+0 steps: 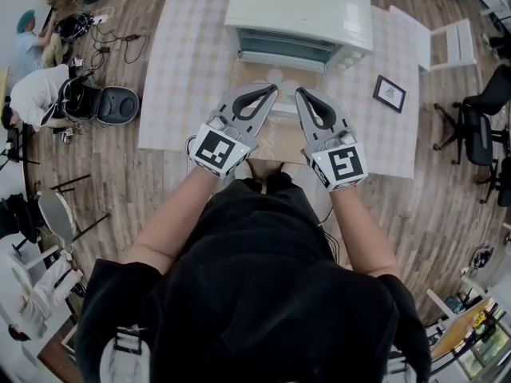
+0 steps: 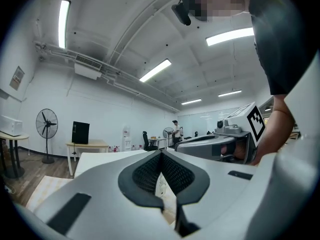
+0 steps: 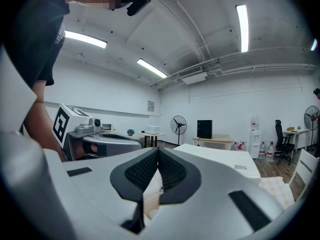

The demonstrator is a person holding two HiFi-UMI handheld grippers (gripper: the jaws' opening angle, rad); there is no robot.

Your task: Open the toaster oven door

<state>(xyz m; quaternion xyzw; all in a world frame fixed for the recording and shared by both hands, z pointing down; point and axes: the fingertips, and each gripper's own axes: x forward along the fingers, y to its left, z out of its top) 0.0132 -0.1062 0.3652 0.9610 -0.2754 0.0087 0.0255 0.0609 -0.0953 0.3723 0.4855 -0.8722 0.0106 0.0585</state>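
Note:
In the head view the white toaster oven (image 1: 299, 18) stands at the far side of the checked table (image 1: 180, 78), its glass door (image 1: 286, 48) closed. Both grippers hover side by side in front of it, tips pointing at the door and a short way from it. My left gripper (image 1: 271, 92) is shut with nothing between its pads. My right gripper (image 1: 301, 92) is also shut and empty. In the left gripper view the black pads (image 2: 150, 171) meet at the tip, and the right gripper (image 2: 220, 143) shows beside them. The right gripper view has its pads (image 3: 142, 170) closed together too.
A small black picture frame (image 1: 390, 92) lies on the table right of the oven. A white chair (image 1: 451, 45) and black office chairs (image 1: 479, 126) stand at the right. A person (image 1: 36, 94) and a black bag (image 1: 116, 104) are on the floor at the left.

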